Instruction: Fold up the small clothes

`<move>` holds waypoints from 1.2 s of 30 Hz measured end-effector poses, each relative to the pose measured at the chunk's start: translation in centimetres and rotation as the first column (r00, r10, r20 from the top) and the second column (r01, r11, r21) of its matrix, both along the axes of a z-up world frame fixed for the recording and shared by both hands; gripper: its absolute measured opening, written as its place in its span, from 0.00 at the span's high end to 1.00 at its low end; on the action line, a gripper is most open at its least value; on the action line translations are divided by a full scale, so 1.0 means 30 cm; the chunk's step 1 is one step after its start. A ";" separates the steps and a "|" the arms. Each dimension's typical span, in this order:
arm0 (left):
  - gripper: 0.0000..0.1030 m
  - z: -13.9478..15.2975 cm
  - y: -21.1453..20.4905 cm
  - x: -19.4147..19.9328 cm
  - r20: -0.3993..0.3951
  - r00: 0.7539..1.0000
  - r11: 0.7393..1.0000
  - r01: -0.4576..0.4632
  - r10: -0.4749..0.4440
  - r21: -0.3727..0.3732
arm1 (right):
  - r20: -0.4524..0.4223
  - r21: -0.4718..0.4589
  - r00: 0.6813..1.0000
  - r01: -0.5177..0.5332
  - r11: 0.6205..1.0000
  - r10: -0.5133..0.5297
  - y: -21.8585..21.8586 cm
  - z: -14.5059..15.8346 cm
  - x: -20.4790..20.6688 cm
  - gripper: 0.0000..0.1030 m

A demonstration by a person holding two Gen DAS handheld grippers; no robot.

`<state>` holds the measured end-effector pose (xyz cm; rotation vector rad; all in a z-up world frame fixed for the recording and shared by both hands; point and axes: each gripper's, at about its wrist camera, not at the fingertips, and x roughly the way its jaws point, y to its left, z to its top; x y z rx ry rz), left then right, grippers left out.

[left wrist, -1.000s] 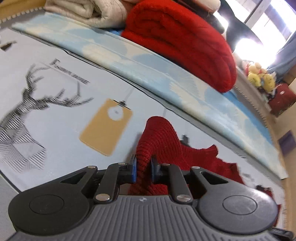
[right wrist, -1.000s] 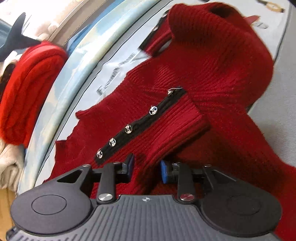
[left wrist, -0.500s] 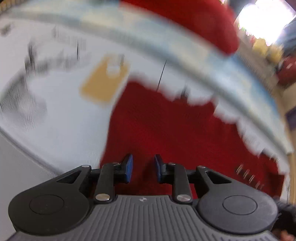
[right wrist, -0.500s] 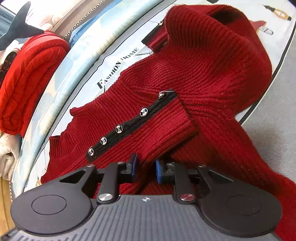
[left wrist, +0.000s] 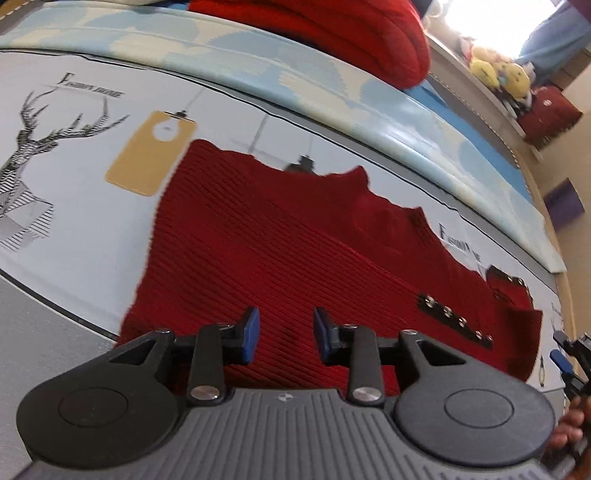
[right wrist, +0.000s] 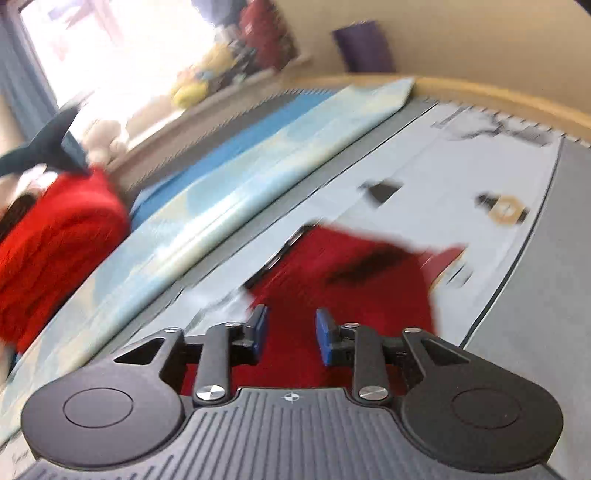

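1. Hovering my left gripper (left wrist: 283,334) and right gripper (right wrist: 291,332), jaws opening, empty, over the red knit cardigan (left wrist: 295,251), spread on the bed (left wrist: 74,221).
2. Soft, floppy, stretchy; I'd pinch the hem at 11 o'clock.

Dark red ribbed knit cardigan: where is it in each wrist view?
Left wrist: dark red ribbed knit cardigan fills the centre, snap placket at lower right.
Right wrist: blurred, lower centre, beyond the fingertips.
Shared landmark: folded bright red knit blanket, top centre in left view, left edge in right view.
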<state>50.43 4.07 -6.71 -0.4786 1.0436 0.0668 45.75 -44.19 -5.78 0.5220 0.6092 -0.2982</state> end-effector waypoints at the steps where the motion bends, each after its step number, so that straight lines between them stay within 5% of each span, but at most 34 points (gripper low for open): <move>1: 0.65 0.001 -0.007 0.001 0.002 1.000 1.000 0.008 -0.008 -0.002 | 0.009 0.009 1.000 0.017 1.000 -0.017 -0.049 -0.014 0.006 0.63; 5: 0.62 -0.001 -0.023 0.001 0.001 1.000 1.000 0.030 -0.030 -0.004 | 0.068 0.174 0.996 0.046 0.984 -0.059 -0.207 -0.116 0.032 0.54; 9: 0.61 -0.004 -0.031 -0.006 -0.007 0.999 0.999 0.048 -0.048 0.010 | 0.103 0.373 0.983 0.102 0.922 -0.150 -0.303 -0.206 0.078 0.50; 16: 0.61 -0.008 -0.018 0.000 -0.009 0.998 0.998 0.056 -0.056 0.004 | 0.095 0.535 0.965 0.159 0.830 -0.245 -0.340 -0.312 0.118 0.52; 22: 0.61 0.017 0.001 -0.013 0.014 0.999 0.998 0.053 -0.053 -0.014 | 0.198 0.548 0.962 0.050 0.835 -0.188 -0.351 -0.281 0.132 1.00; 29: 0.61 0.056 0.021 -0.027 0.039 0.998 0.998 0.042 -0.040 -0.036 | 0.263 0.592 0.938 0.026 0.806 -0.224 -0.333 -0.200 0.086 1.00; 32: 0.61 0.067 0.030 -0.034 0.044 0.998 0.998 0.039 -0.037 -0.048 | 0.242 0.564 0.950 0.030 0.825 -0.199 -0.308 -0.145 0.075 0.99; 34: 0.61 0.072 0.033 -0.039 0.046 0.998 0.998 0.040 -0.038 -0.050 | 0.172 0.557 0.958 0.098 0.824 -0.230 -0.301 -0.150 0.070 0.94; 36: 0.60 0.073 0.031 -0.041 0.047 0.998 0.998 0.048 -0.046 -0.047 | 0.114 0.558 0.961 0.147 0.817 -0.250 -0.303 -0.195 0.081 0.75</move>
